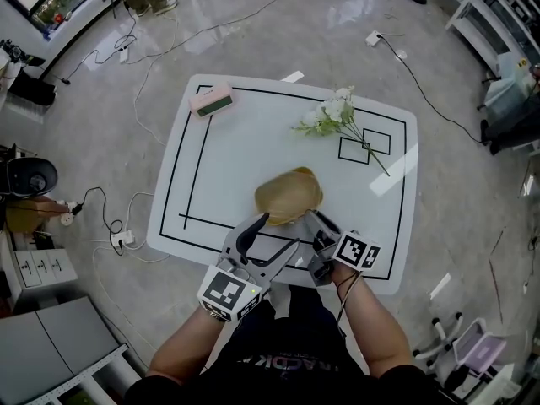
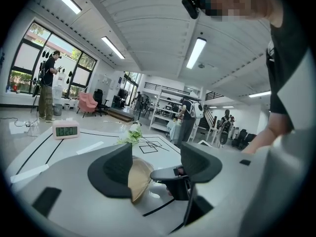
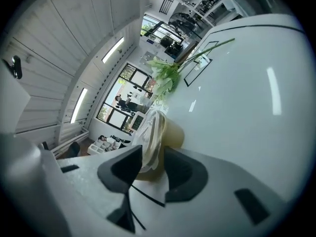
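Our right hand-held gripper (image 3: pixel 150 164) pinches the edge of a tan rounded thing (image 1: pixel 288 194) on the white table (image 1: pixel 245 133); our left hand-held gripper (image 2: pixel 155 157) stands wide open beside it.

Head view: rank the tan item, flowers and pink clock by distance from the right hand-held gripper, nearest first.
1. Tan item, its near edge between the right hand-held gripper's jaws.
2. Flowers, farther back on the right.
3. Pink clock, far left corner.

Right tongs (image 3: pixel 150 158) seemingly pinch tan bowl (image 3: pixel 174 134).
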Tool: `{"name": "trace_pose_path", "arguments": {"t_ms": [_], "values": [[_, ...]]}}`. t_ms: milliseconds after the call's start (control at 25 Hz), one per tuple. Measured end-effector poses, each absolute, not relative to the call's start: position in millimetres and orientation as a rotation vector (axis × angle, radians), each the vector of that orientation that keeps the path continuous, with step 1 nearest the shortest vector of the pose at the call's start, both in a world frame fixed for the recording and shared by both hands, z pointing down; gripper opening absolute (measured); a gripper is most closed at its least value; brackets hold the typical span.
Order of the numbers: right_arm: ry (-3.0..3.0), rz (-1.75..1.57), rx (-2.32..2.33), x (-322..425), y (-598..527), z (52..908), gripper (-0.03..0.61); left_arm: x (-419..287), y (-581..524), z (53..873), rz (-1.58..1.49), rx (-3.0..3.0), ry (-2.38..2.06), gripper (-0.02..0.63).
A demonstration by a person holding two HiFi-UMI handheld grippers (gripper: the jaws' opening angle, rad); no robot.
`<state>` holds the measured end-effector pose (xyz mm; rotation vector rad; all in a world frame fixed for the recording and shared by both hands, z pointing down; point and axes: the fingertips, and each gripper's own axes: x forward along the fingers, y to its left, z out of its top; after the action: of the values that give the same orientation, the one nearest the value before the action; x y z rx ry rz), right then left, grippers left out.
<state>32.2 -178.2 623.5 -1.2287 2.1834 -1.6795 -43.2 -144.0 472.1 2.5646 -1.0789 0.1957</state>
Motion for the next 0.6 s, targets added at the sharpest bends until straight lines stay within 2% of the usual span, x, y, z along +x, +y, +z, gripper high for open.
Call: {"name": "trace_pose_path", "arguments": {"t_ms": [80,600], "values": [[2.174,-1.675,-1.221,32,-178,622,0.111,-44,-143,472,0.196,2.564,-1.080,0.304],[2.124,-1.624,-1.163,33,-171,602,0.077,-48,-136,466,0.189,2.581,-1.068,0.304]]}}
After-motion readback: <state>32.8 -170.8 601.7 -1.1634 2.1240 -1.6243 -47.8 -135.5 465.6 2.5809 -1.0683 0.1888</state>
